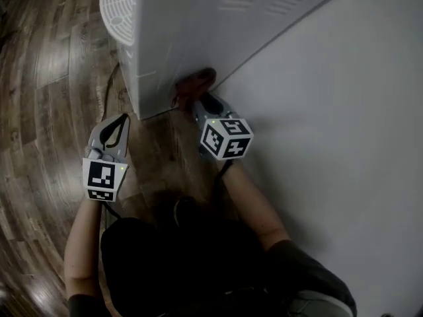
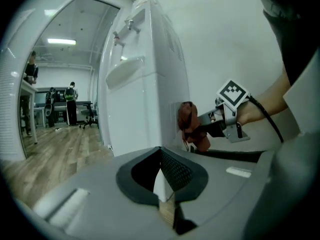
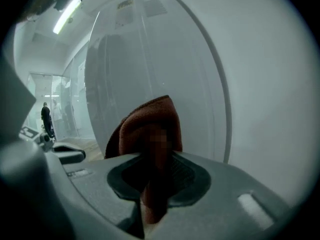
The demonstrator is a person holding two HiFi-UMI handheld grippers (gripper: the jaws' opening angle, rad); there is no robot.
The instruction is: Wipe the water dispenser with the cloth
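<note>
The water dispenser stands on the wood floor with its back close to a white wall. The work is at the low rear edge of its side panel, close to where the cabinet meets that wall. The right gripper is clenched on the cloth, a rust-brown fold that bulges out past the jaw tips. In the right gripper view the cloth fills the gap between the pads and rises in front of the pale panel. Gripping it by a fold likely leaves a soft wad in front, so fabric rather than hard jaw meets the plastic. The left gripper view shows the wad lying against the side panel, with the right gripper reaching in roughly level from the wall side, which suits pushing into the panel while sliding along it. The left gripper hangs near the floor on the other side, just off the cabinet's front corner and apart from the cloth. Its jaws are closed tip to tip with nothing between them. It appears to be parked out of the wiping path, since the cabinet stands firm without bracing. From here the wiping looks under way on the lower side. The taps and the front face, seen higher up in the left gripper view, have no cloth on them now.
</note>
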